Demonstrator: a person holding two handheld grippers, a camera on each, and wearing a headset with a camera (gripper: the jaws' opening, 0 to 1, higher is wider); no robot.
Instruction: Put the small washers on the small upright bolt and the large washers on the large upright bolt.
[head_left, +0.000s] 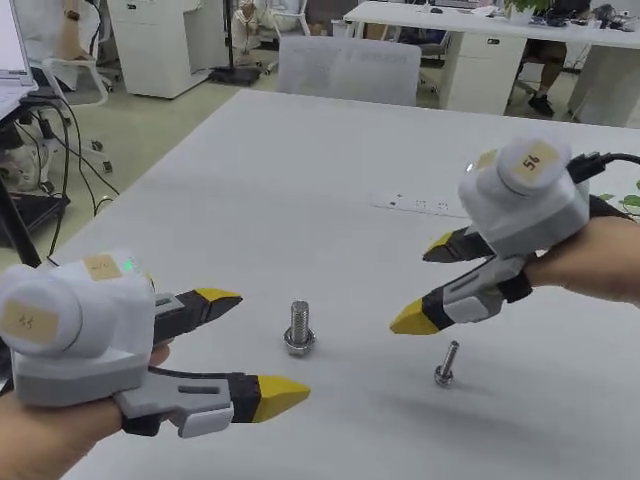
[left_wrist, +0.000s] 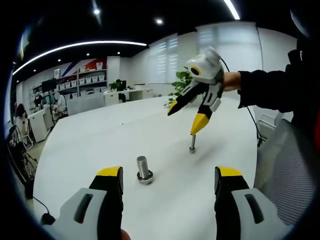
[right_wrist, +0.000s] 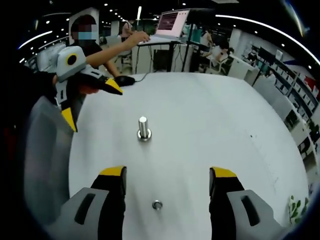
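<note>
Head view: the large upright bolt (head_left: 299, 330) stands on the white desk (head_left: 300, 180) with the small upright bolt (head_left: 446, 365) to its right, the left hand-held gripper (head_left: 265, 345) just left of it and the right hand-held gripper (head_left: 413, 288) up to its right, both with jaws apart and empty. Left gripper view: the large upright bolt (left_wrist: 144, 170) rises between the spread jaws, the small upright bolt (left_wrist: 192, 145) beyond it. Right gripper view: the small upright bolt (right_wrist: 157, 204) sits between the parted jaws, in front of the large upright bolt (right_wrist: 144, 129).

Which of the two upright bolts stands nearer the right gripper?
The small bolt, thinner and shorter than the large bolt, close by the open right gripper.
</note>
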